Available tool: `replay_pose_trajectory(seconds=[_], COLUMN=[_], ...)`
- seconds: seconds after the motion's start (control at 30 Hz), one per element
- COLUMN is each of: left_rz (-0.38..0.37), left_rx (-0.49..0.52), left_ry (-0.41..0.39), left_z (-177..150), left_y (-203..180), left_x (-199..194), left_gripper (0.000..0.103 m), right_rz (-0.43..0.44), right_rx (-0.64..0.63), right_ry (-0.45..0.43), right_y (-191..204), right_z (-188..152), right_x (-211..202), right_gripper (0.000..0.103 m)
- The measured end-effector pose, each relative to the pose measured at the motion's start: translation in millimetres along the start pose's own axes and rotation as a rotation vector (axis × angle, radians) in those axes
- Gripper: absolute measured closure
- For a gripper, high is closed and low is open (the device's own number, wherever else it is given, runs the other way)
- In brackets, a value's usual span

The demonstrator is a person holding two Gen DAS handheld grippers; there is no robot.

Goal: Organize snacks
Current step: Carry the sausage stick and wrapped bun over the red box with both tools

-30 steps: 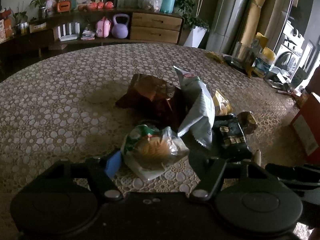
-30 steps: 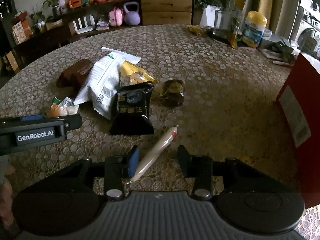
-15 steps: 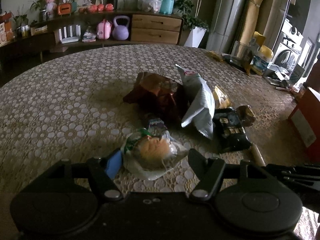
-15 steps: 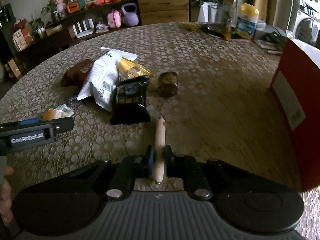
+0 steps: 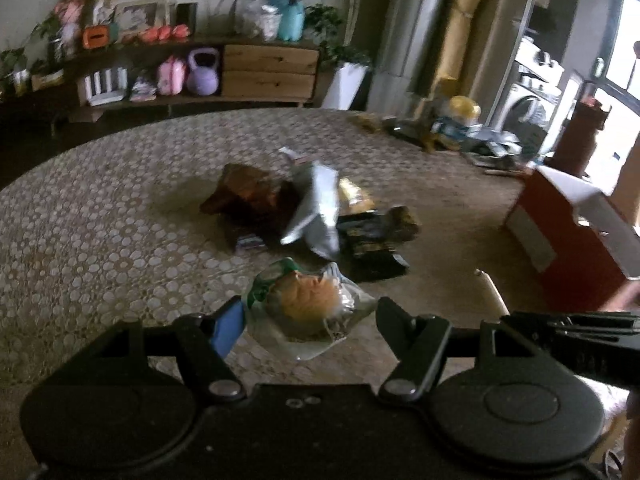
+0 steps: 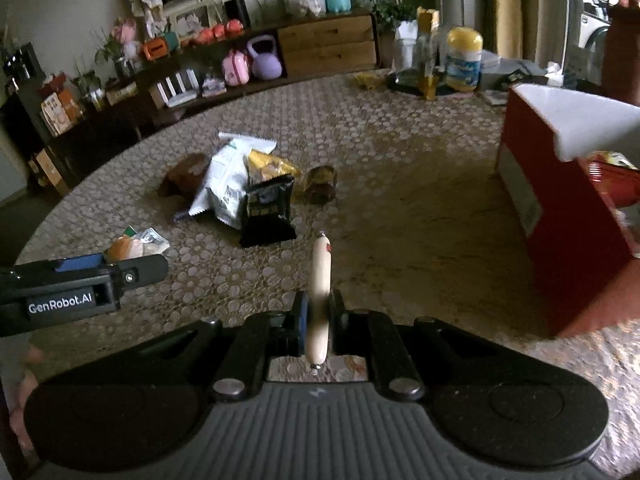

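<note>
Our right gripper (image 6: 318, 316) has just clamped its fingers on the sausage stick (image 6: 320, 280) and lifted it, our left gripper (image 5: 310, 320) holds the bun packet (image 5: 308, 312), both now off the table (image 6: 400, 200), ready for the red box (image 6: 560, 216) beyond.

Right gripper (image 6: 318, 316) clamped on sausage stick (image 6: 321, 280), raised off the table (image 6: 420, 220). Left gripper (image 6: 120, 264) at table's left edge grips a bun packet (image 6: 136, 245). Snack pile (image 6: 248, 188) mid-table; red box (image 6: 560, 232) at right edge.
</note>
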State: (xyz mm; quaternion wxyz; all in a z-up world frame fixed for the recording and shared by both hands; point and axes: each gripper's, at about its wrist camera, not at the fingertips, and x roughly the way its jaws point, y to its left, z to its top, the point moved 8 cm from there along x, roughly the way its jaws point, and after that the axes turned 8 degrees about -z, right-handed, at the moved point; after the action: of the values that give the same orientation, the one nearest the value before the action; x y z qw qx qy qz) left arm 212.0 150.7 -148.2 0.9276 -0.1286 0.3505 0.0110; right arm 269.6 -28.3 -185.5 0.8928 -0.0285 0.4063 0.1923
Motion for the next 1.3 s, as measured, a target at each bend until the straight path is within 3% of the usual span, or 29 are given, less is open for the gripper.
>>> replay_pose_trajectory(seconds=[0.27,0.73,1.07,1.3], left_rz=[-0.077,-0.234,-0.314,-0.346], left_rx=[0.073,0.258,0.348,0.395], left_ry=[-0.010,-0.048,-0.079,-0.055], left_z=[4.6,15.1,32.0,42.2], left_y=[-52.2,-178.2,-257.1,-297.7], left_x=[-28.5,-56.1,-50.2,-32.2], left_gripper=[0.034,0.034,0.034,0.034], right_rz=[0.009,-0.027,-0.106,-0.148], right_rx=[0.049,0.078,0.125,0.151], right_ry=[-0.056,-0.174,-0.218,-0.212], right_y=[-31.3,-91.3,-154.6,-196.9], right_z=[-1.2,9.8,22.5,32.6], right_x=[-53.4,-134.4,-157.8,-160.6], right_gripper=[0.093,0.093,0.093,0.093])
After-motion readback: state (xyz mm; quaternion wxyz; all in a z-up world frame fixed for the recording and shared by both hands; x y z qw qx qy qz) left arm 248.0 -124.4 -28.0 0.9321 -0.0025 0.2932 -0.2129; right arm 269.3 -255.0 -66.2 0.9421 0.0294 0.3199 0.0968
